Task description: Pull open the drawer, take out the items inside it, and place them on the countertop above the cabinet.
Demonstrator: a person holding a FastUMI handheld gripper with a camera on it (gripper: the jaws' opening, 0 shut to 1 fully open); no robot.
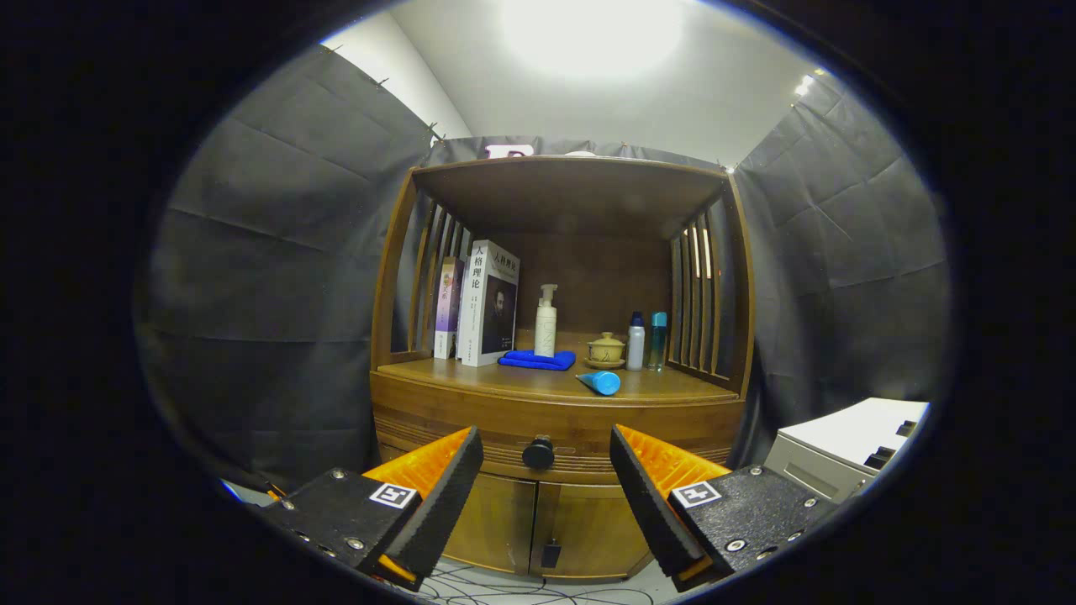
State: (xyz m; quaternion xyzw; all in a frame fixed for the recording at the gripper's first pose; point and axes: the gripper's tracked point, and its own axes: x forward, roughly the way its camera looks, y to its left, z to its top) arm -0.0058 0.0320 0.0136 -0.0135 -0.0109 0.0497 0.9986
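A wooden cabinet stands ahead with its drawer closed; the drawer's round black knob sits just beyond my fingers, level with the gap between them. My gripper is open, its black-padded orange fingers apart on either side of the knob and not touching it. The countertop above the drawer carries a blue tube lying near its front edge. What is inside the drawer is hidden.
On the countertop stand two books, a white pump bottle, a folded blue cloth, a small yellow lidded cup and two slim bottles. Two cabinet doors lie below the drawer. A white box sits to the right. Cables lie on the floor.
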